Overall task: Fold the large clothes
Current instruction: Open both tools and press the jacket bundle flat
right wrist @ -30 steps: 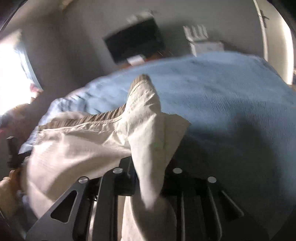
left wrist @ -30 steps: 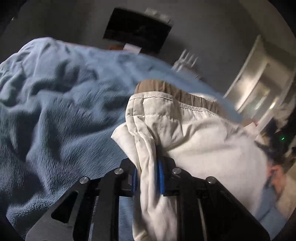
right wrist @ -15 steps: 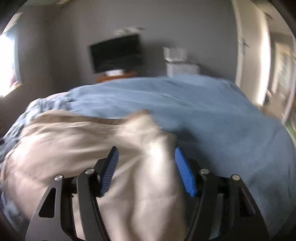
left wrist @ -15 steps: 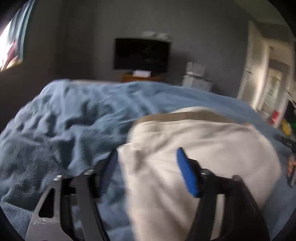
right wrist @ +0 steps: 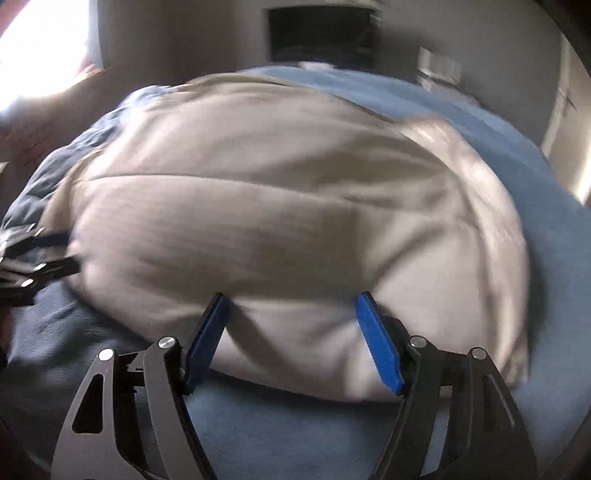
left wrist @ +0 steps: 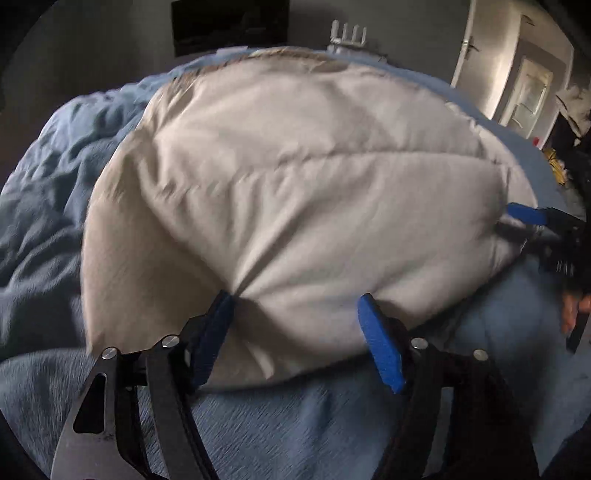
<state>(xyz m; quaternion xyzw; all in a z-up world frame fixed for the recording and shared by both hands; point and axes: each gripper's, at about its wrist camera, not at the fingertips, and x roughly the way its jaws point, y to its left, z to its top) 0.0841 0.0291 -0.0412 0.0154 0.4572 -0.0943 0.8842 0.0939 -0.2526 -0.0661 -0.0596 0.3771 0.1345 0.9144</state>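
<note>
A cream-coloured garment lies folded over on the blue blanket, its tan waistband at the far edge. My left gripper is open, its blue pads at the garment's near edge, holding nothing. My right gripper is open too, at the near edge of the same garment, and empty. The right gripper also shows in the left wrist view at the garment's right edge. The left gripper shows in the right wrist view at the garment's left edge.
The blue blanket covers the whole bed and is rumpled on the left. A dark TV hangs on the grey wall behind. A white door stands at the right. A bright window is at the left.
Both grippers let go of the garment and opened. The lifted edge has dropped, and the garment now lies flat on the blanket with both grippers lower, at its near edge.
</note>
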